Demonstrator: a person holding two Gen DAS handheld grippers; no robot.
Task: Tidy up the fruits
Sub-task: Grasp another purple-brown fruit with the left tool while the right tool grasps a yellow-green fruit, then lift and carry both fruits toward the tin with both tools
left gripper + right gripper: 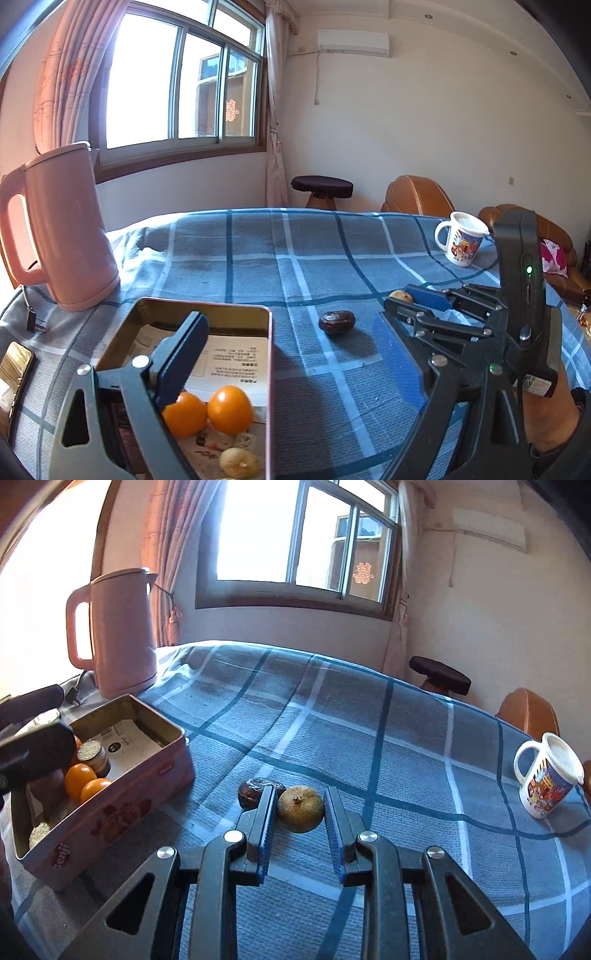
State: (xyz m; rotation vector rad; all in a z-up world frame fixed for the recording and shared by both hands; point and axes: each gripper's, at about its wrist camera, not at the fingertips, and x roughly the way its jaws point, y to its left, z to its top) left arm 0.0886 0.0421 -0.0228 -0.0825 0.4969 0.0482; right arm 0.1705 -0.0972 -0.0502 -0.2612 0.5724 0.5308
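Note:
A pink tin box (pixel 269 369) (pixel 110 812) sits on the blue plaid cloth. It holds two oranges (pixel 229 408) (pixel 79 779), a pale round fruit (pixel 240 461) and a small jar (pixel 94 757). My left gripper (pixel 295 369) is open, its left finger over the tin. A dark brown fruit (pixel 337 322) (pixel 253 792) lies on the cloth beside the tin. My right gripper (pixel 300 812) (pixel 402 302) is open with its fingers on either side of a tan round fruit (pixel 300 808) (pixel 400 295), which rests on the cloth.
A pink kettle (pixel 62 229) (pixel 118 631) stands behind the tin, its cord trailing left. A printed white mug (pixel 461 240) (pixel 546 779) stands at the right of the table. A phone (pixel 14 369) lies at the left edge. Chairs and a stool stand beyond the table.

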